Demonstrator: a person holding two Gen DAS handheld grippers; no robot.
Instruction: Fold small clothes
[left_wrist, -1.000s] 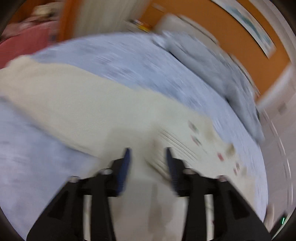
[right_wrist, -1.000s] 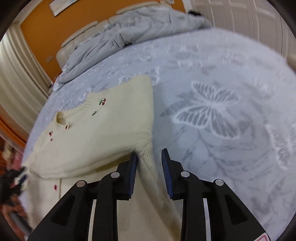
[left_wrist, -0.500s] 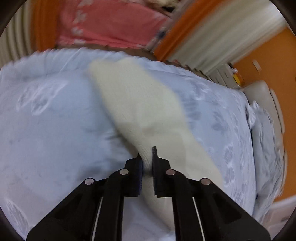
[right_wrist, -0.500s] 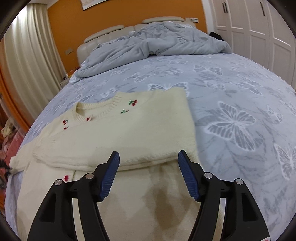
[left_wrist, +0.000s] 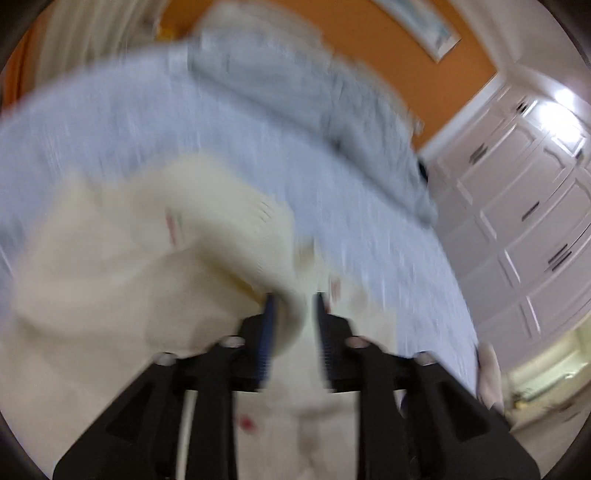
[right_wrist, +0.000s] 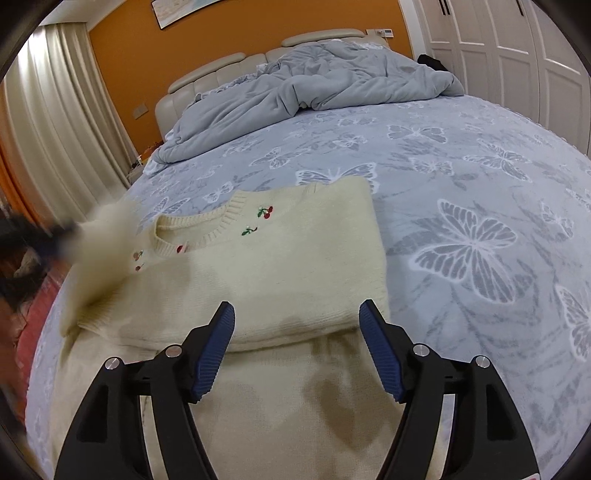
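Note:
A cream knit sweater (right_wrist: 295, 266) with cherry embroidery lies on the bed, its right side folded over the front. My right gripper (right_wrist: 297, 317) hovers just above the sweater's lower part. Its jaws are opening wide and nothing is between them. The left wrist view is badly blurred. My left gripper (left_wrist: 293, 306) is sweeping over the sweater (left_wrist: 110, 277), and its jaws are opening. A fold of the left sleeve (left_wrist: 229, 221) lies between them against the left pad. In the right wrist view that sleeve (right_wrist: 107, 236) is a raised blur at the left, beside the dark left gripper (right_wrist: 70, 236).
The bed sheet (right_wrist: 461, 240) is pale blue with white butterflies. A crumpled grey duvet (right_wrist: 314, 85) is piled by the headboard (right_wrist: 221, 70). Curtains (right_wrist: 55, 110) hang at the left and white wardrobe doors (right_wrist: 517, 44) stand at the right. A pink rug (right_wrist: 29, 325) lies beyond the bed's left edge.
The left gripper, shut on the sleeve half a second ago, swung it back over the sweater and its jaws have parted. The right gripper let go of the folded side and spread wide.

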